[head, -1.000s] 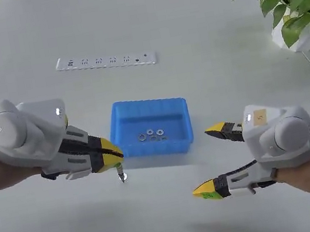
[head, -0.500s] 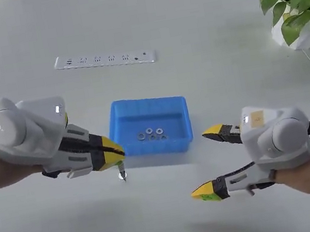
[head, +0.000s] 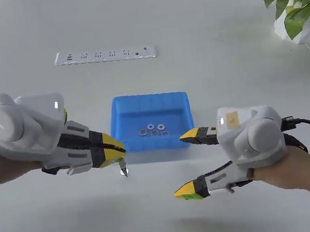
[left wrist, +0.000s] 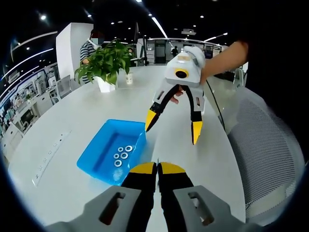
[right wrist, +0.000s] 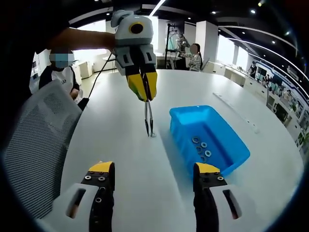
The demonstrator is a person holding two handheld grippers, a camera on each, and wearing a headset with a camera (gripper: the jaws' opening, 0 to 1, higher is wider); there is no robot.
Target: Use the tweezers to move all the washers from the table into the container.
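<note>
While left fingers [left wrist: 145, 170] pinch the tweezers [right wrist: 148, 116], washers [head: 152, 130] lie in the container [head: 125, 121].

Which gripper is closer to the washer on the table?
Left. The left gripper hangs just above the washer, tweezers at it; the right gripper is open, off to its side.

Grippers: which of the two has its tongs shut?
The left gripper: its tongs are shut on the tweezers, tips down beside the blue container. The right gripper has its tongs wide apart, with nothing between them.
</note>
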